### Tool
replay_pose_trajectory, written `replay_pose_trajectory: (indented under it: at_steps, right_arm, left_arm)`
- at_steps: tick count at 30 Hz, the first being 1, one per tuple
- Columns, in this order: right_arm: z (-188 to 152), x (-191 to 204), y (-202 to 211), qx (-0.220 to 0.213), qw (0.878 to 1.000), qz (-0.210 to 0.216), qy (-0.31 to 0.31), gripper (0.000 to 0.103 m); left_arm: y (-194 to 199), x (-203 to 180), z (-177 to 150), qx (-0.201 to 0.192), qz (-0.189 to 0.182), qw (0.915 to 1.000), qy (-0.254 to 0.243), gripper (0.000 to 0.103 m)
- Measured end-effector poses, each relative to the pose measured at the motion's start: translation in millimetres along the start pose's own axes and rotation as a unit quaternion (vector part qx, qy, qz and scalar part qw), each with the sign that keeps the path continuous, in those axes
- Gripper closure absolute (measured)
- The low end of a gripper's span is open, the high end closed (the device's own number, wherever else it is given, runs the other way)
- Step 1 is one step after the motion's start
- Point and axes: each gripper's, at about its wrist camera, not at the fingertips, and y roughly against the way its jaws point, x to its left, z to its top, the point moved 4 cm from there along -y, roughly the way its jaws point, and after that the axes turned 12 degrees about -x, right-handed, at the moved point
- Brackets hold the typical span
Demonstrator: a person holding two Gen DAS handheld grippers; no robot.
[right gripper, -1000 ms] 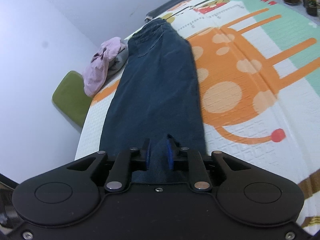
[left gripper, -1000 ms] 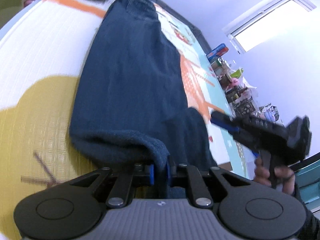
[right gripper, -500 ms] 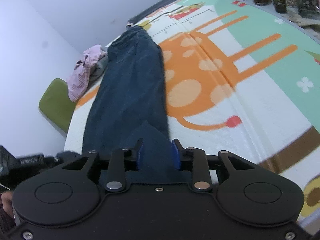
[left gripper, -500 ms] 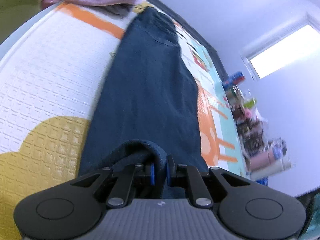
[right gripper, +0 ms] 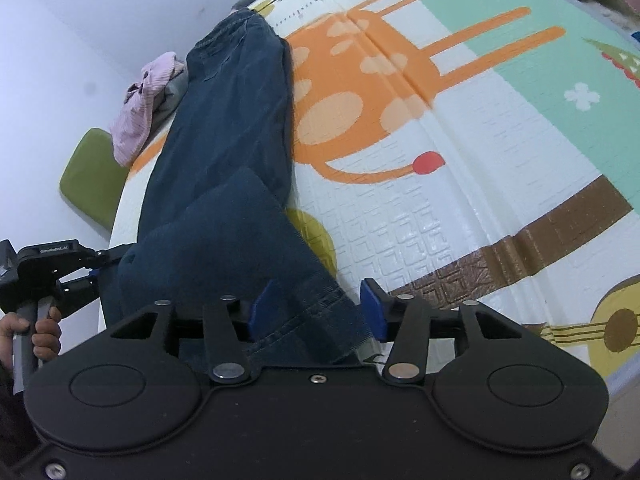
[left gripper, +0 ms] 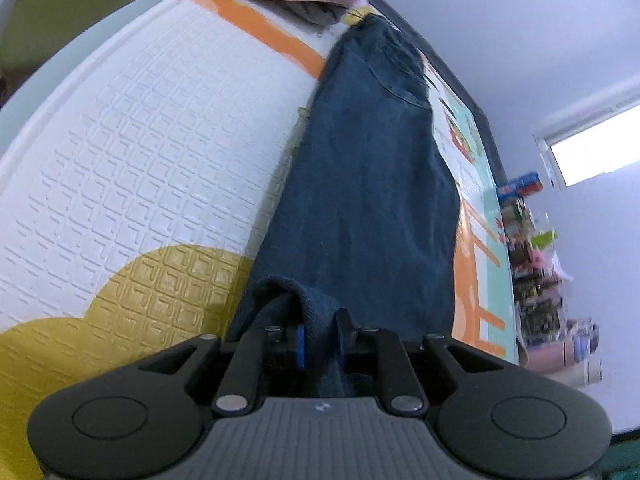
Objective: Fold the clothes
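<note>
Both claws are opening: right claw (right gripper: 316, 312) wide, left claw (left gripper: 320, 336) slightly, jeans (right gripper: 224, 120) hem between them, over the play mat (right gripper: 460, 160)

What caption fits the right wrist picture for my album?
Right gripper fingers opening around the hem of dark blue denim jeans on a colourful cartoon play mat.

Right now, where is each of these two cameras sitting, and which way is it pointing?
Left wrist: sits on the left tongs, looking down along the jeans on the play mat; only its own opening tongs show, denim between them.
Right wrist: sits on the right tongs, opening around the jeans' hem; the left tongs and a hand show.
Shared: jeans, mat, pink clothes pile.
</note>
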Motion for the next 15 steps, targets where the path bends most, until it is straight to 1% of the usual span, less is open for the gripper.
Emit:
replay_pose_trajectory:
  at_steps: [1,3,4,7,9,10,15]
  right_arm:
    - [-0.4,0.3,-1.1,0.003,1.0,0.002,0.003,0.05]
    - [-1.5,1.0,-4.1,0.01,1.0,0.005,0.012,0.05]
    - [-2.4,1.5,-6.2,0.016,1.0,0.004,0.018,0.05]
    - [-7.0,3.7,-10.8,0.029,0.999,0.007,0.033,0.05]
    - [-11.6,5.2,-11.0,0.031,0.999,0.008,0.044,0.05]
    - [-13.8,5.5,-10.7,0.032,0.998,0.006,0.05,0.05]
    - [-19.0,0.5,-5.4,0.029,0.999,0.002,0.038,0.05]
  left_arm:
    - [6.1,-2.3,-1.5,0.001,-0.003,0.9999,-0.01,0.073]
    - [19.1,-5.0,-4.5,0.001,-0.003,0.9996,-0.029,0.067]
    - [25.6,-5.5,-7.2,0.0,0.002,0.9993,-0.038,0.061]
    - [45.1,-2.9,-18.1,-0.006,0.017,0.9984,-0.054,0.054]
    - [57.3,2.4,-28.2,-0.004,0.025,0.998,-0.058,0.052]
    - [63.6,6.6,-34.7,0.002,0.023,0.998,-0.059,0.052]
    - [80.4,12.8,-71.1,0.046,-0.002,0.9964,-0.071,0.052]
